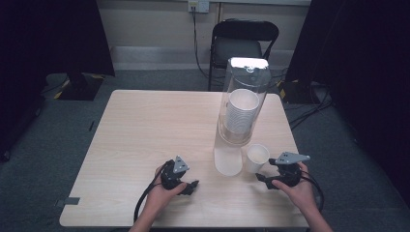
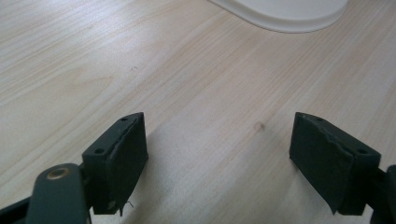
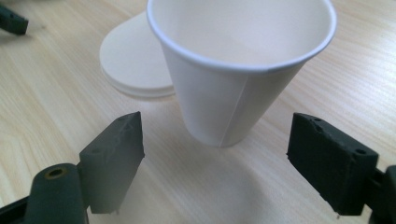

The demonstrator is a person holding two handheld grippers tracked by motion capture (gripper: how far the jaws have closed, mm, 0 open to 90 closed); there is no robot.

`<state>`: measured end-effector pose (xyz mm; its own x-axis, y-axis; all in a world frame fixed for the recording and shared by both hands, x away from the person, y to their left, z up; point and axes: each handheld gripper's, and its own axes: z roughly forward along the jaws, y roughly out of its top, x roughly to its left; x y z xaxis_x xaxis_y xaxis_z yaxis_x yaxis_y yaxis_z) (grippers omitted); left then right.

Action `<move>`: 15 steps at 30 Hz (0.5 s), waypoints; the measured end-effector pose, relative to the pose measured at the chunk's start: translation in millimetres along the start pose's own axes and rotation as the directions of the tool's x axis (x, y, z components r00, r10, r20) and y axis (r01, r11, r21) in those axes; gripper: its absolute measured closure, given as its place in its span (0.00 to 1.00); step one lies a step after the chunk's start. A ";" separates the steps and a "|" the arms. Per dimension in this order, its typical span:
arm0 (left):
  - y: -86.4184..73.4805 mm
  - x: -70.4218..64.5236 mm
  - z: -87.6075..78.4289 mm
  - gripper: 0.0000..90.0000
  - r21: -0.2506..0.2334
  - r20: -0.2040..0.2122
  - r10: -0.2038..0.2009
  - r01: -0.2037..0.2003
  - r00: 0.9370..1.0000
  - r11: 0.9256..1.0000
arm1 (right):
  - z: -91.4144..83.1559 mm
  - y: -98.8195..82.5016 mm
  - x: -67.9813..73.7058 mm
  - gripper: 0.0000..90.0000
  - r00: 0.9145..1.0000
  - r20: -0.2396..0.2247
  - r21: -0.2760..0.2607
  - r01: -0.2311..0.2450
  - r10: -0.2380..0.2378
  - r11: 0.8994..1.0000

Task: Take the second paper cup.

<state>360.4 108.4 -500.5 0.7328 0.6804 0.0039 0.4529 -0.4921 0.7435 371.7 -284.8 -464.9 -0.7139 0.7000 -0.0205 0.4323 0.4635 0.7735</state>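
Observation:
A single white paper cup [image 1: 257, 157] stands upright on the wooden table [image 1: 145, 125], just right of a flat white round lid [image 1: 227, 162]. Behind them rises a tall clear tube [image 1: 244, 92] holding a stack of white cups [image 1: 240, 113]. My right gripper [image 1: 263, 180] sits right of the cup and points at it. In the right gripper view its jaws [image 3: 215, 158] stand open, with the cup [image 3: 238, 70] just ahead of them and untouched. My left gripper [image 1: 192, 186] rests low on the table left of the lid, open over bare wood [image 2: 217, 154]. The lid's edge [image 2: 280, 14] lies ahead of it.
A black folding chair [image 1: 244, 41] stands behind the table's far edge, with cables on the grey floor at the right. The table's left half is bare wood. One jaw tip of the left gripper [image 3: 11, 21] shows beyond the lid [image 3: 135, 60] in the right gripper view.

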 end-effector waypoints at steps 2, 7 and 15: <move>-1.2 1.4 -1.6 0.21 0.003 0.004 0.006 -0.006 1.000 1.000 | -1.9 2.1 -0.4 0.20 1.000 0.002 -0.002 0.002 -0.002 1.000; -2.4 2.3 -2.5 0.20 0.000 0.005 0.006 -0.006 1.000 1.000 | 9.8 1.2 0.1 0.21 1.000 0.011 0.008 0.002 -0.003 1.000; -3.8 2.0 -4.4 0.20 0.006 0.005 0.005 -0.005 1.000 1.000 | 33.2 8.9 -23.3 0.27 0.998 0.066 0.032 0.000 -0.002 0.999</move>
<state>357.9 114.0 -500.4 0.7377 0.6751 0.0044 0.4521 -0.4989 0.7394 410.4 -279.0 -478.6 -0.6768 0.7334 -0.0639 0.4496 0.4805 0.7530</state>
